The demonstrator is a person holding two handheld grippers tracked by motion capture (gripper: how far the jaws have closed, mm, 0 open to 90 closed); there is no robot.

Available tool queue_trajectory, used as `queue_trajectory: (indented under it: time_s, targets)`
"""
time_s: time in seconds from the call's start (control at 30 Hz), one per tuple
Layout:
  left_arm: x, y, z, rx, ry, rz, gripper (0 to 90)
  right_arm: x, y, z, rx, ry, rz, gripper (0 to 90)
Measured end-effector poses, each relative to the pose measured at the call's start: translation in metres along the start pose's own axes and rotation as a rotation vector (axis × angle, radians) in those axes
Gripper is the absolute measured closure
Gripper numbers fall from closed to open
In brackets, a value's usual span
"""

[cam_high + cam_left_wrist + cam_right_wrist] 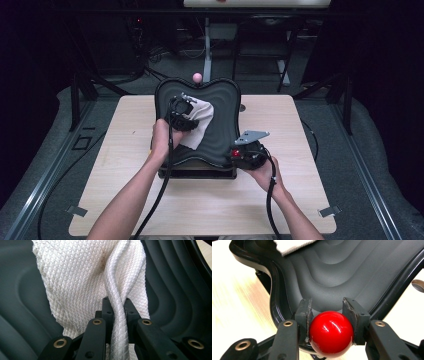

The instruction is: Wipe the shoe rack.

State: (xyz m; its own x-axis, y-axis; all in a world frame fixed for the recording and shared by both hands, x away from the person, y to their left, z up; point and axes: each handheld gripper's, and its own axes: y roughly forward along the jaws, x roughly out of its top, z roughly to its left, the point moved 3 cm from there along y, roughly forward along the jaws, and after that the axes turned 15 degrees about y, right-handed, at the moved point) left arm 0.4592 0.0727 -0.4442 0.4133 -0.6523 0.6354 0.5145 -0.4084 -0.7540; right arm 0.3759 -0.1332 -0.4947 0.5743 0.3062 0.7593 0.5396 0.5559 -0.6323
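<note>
Cloth is being pressed onto the dark ridged seat pan right now, and it looks like a wiping job in mid-run. The left gripper is clamping a fold of that white quilted cloth, jaws pinched tight on it, as the left gripper view is showing plainly, with the rest of the cloth fanning out over the black contours. From the high view the cloth is lying on the upper left part of the seat pan, near its far edge, with the left hand driving from just behind it.

The right gripper is steadying things at the near right corner: its jaws are closing on a red ball knob, pads touching both sides of it, and the right hand is bracing on the wooden table. A pink ball knob is poking up beyond the far edge.

How far along? I'm judging it as partway. The cloth is working only the upper left zone, and the wide middle, right side and near edge are lying uncovered. I can't make out any dirt or streaks on the dark surface, so which parts are already clean I cannot tell. Plenty of surface is waiting ahead of that cloth.
</note>
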Motion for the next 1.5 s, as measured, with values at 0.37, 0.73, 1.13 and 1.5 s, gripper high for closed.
queue_trajectory:
  time_s: [0.37, 0.73, 1.13, 1.5]
  targets:
    - [-0.016, -0.001, -0.022, -0.024, 0.022, -0.009, 82.6, 0.0, 0.0, 0.0, -0.001, 0.0, -0.003, 59.6]
    - [-0.029, -0.004, -0.032, -0.018, 0.045, -0.01, 82.9, 0.002, -0.01, -0.002, -0.001, 0.004, -0.06, 50.7]
    - [-0.039, -0.005, -0.037, -0.019, 0.048, -0.006, 82.9, -0.004, -0.014, -0.003, 0.008, -0.008, -0.016, 60.4]
    - [-0.058, -0.01, -0.034, -0.009, 0.04, 0.024, 82.9, 0.001, -0.001, 0.003, 0.025, -0.027, -0.052, 60.6]
